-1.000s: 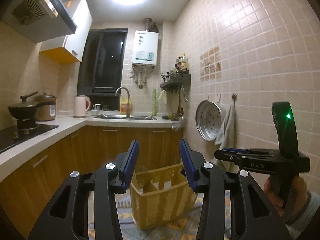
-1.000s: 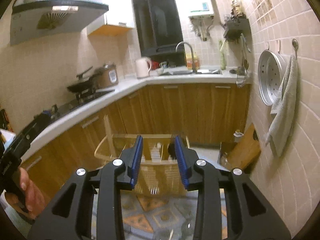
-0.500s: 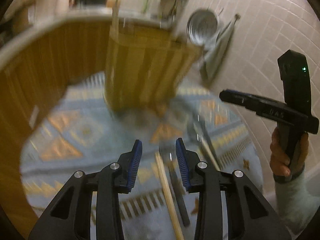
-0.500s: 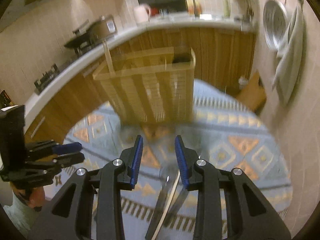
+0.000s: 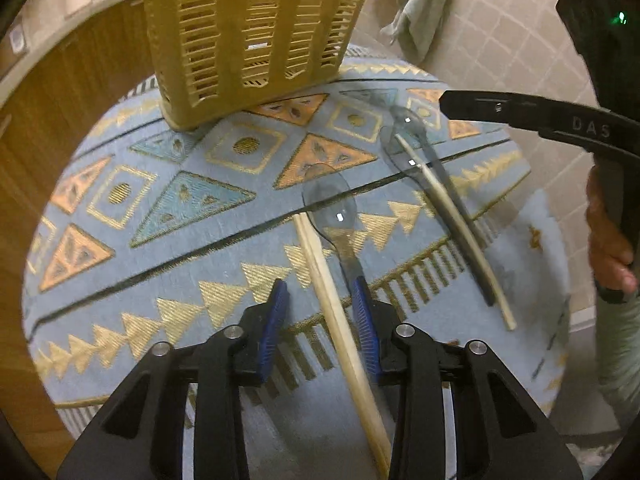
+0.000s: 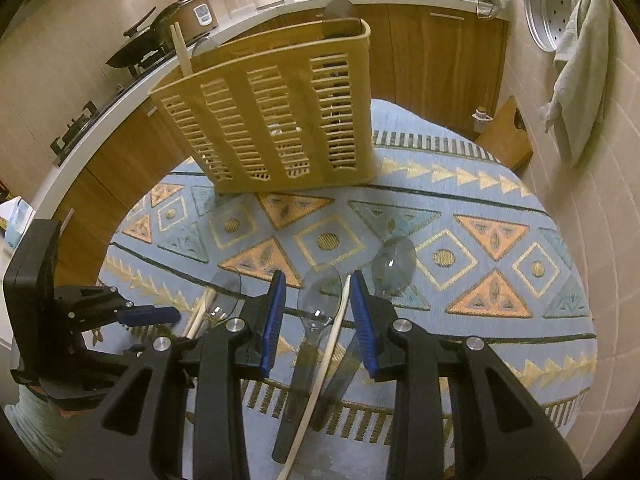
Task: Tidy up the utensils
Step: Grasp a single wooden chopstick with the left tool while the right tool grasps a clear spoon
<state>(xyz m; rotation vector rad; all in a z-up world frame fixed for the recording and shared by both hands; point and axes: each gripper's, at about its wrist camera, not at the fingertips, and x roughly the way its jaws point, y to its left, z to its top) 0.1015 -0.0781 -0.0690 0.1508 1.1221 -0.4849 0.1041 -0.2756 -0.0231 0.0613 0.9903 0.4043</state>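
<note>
Left gripper (image 5: 322,308): jaws apart over a chopstick (image 5: 340,320) and spoon (image 5: 330,210).
Right gripper (image 6: 318,300): parted above spoons (image 6: 318,304).
Basket (image 6: 272,120): upright on rug (image 6: 480,280).

Warm dim light, slight motion blur, strong fisheye bending at edges.

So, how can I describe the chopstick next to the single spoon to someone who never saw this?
Find the yellow slotted basket standing on the blue patterned rug. Two utensil groups lie before it; take the one at the open left gripper. Its chopstick lies beside one clear spoon, while the other chopstick lies with two spoons.
</note>
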